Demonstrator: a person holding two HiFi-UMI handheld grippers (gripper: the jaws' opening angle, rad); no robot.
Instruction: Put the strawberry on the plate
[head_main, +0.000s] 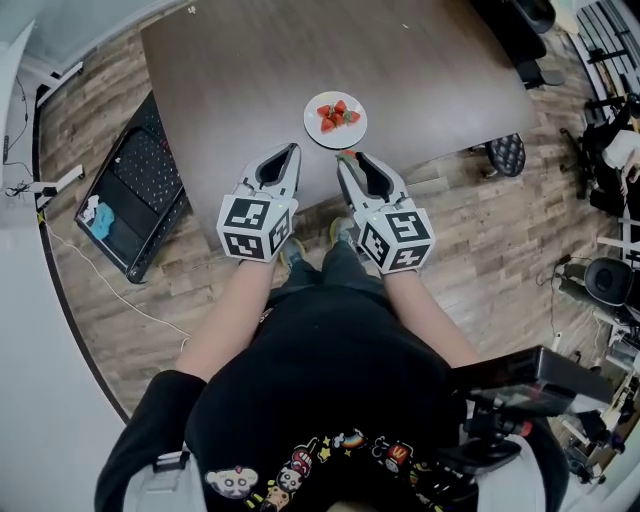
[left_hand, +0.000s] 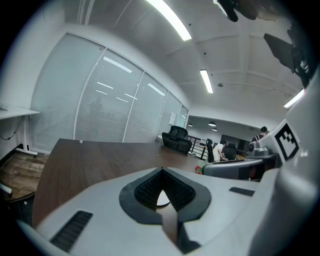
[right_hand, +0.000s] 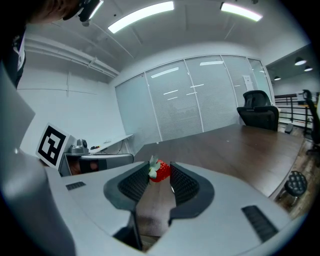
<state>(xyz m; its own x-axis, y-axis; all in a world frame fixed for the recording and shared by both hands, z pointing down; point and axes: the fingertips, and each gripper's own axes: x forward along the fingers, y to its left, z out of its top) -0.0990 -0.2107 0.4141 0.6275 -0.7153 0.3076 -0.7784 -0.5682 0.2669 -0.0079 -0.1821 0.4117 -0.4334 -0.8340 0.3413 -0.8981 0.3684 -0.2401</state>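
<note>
Two grippers hang side by side at the near edge of the table (head_main: 260, 70). Your right gripper (head_main: 346, 160) pinches a strawberry (right_hand: 160, 171) between its jaw tips, with the green leaves turned toward the left pad. Your left gripper (head_main: 292, 150) has its jaws pressed together, tips meeting, with nothing in them. Close to that near edge sits the white plate (head_main: 334, 139), carrying several strawberry pieces (head_main: 338, 114). The held strawberry is just beside its near rim.

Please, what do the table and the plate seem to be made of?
Table: probably wood or wood-look laminate with a matte finish; dark brown grain streaks show. Plate: white and smooth, perhaps ceramic or plastic; the look does not settle which.
</note>
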